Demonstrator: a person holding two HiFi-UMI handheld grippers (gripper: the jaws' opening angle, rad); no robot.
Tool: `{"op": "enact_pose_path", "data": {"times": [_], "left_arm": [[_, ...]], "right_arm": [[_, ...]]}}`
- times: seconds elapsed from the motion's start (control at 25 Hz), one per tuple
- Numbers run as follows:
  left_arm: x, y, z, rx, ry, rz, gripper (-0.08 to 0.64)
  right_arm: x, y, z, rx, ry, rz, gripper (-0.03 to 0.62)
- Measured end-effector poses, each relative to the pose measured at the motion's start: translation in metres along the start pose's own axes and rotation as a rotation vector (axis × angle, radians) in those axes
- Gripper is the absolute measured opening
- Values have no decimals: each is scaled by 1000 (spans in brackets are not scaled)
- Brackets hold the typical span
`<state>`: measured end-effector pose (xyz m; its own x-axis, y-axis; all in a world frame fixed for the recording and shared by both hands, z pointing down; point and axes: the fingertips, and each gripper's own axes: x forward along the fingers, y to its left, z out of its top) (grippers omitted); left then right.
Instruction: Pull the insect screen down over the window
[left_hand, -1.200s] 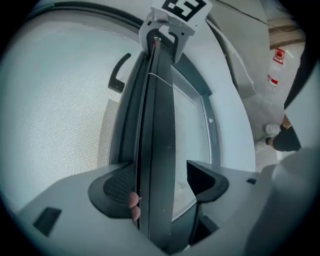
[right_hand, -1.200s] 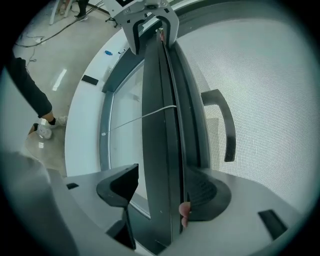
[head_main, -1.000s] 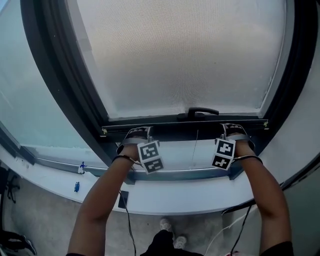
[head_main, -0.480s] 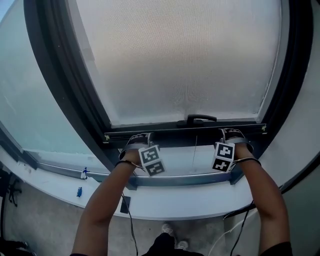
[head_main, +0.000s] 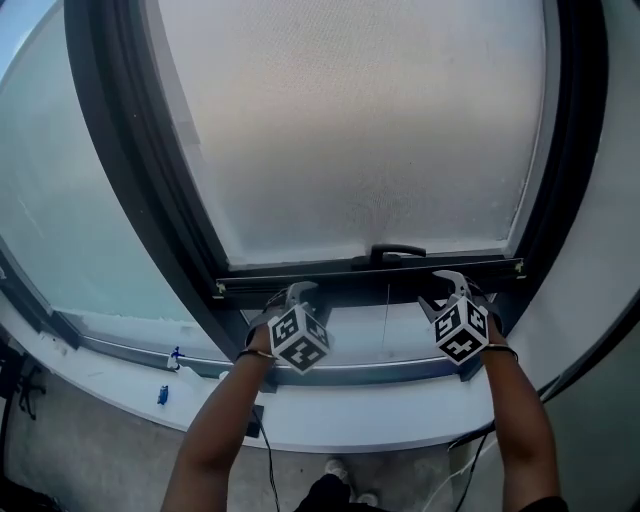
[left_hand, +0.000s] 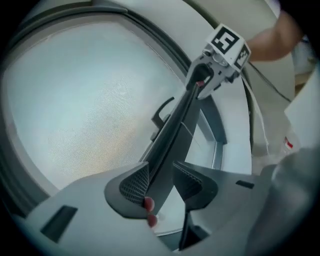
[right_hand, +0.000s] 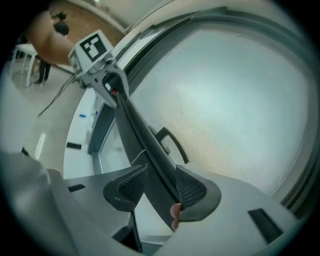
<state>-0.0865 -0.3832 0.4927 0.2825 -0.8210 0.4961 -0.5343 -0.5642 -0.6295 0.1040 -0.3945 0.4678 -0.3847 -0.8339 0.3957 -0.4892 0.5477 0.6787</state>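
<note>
Clamped with the left gripper (left_hand: 161, 181) on the dark pull bar (left_hand: 175, 125), having just been closing the jaws down to a narrow gap, one ribbed pad against each face of it. Same with the right gripper (right_hand: 161, 189) towards the bar's other end: just been closing too, now pinching the bar between both pads (nothing else between them). Holding both rolled on edge, one to each side of the small black handle (head_main: 398, 252) at the bar's middle.

Outward from there: looking at the insect screen (head_main: 360, 130) drawn over most of the window, its bar hanging just above the lower frame rail (head_main: 380, 372), with an uncovered strip (head_main: 350, 325) between the two. Below that, the white sill (head_main: 400, 412).

Judged to be the last stretch of the pull: grip taken, final travel not yet done. Next, draw both ends down together and evenly, keeping the bar level so as not to jam it in the side tracks. Seat it against the rail, and only then let go.
</note>
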Motion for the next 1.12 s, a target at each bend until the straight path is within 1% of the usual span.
{"op": "enact_pose_path", "data": {"times": [0.08,0.16,0.2,0.28,0.4,0.48,0.56,0.64,0.72,0.8,0.84,0.92,0.96,1.04,1.12], "left_arm": [[-14,-7,12,-141,-83,-16,140],[-31,-10,24,-277,-176,-13,123],[-40,-11,30,-330,-221,-1,118],[-60,-15,42,-397,-305,31,109],[-89,-28,59,-441,-413,74,103],[-103,-38,66,-465,-458,99,104],[-113,-45,67,-511,-477,117,104],[-120,-51,64,-581,-493,128,104],[-127,-57,58,-660,-507,123,104],[-132,-67,51,-709,-503,108,90],[-135,-71,48,-712,-500,108,76],[-144,-79,40,-693,-499,118,15],[-150,-82,36,-683,-502,123,3],[-163,-87,30,-679,-514,134,3],[-172,-90,25,-697,-516,156,3]], "right_arm": [[-17,-1,13,98,-76,-42,175],[-32,3,24,169,-133,-67,148],[-39,6,28,200,-155,-73,135],[-53,17,32,266,-190,-73,129],[-73,36,38,368,-242,-57,118],[-85,46,43,411,-276,-48,118],[-97,54,49,462,-310,-37,87],[-108,60,54,521,-353,-46,46],[-119,66,57,569,-384,-78,21],[-128,70,56,599,-400,-116,8],[-133,73,56,608,-408,-133,8],[-143,81,55,619,-414,-164,6],[-148,84,54,625,-415,-181,6],[-158,89,52,648,-421,-216,6],[-166,94,50,676,-428,-233,6]]}}
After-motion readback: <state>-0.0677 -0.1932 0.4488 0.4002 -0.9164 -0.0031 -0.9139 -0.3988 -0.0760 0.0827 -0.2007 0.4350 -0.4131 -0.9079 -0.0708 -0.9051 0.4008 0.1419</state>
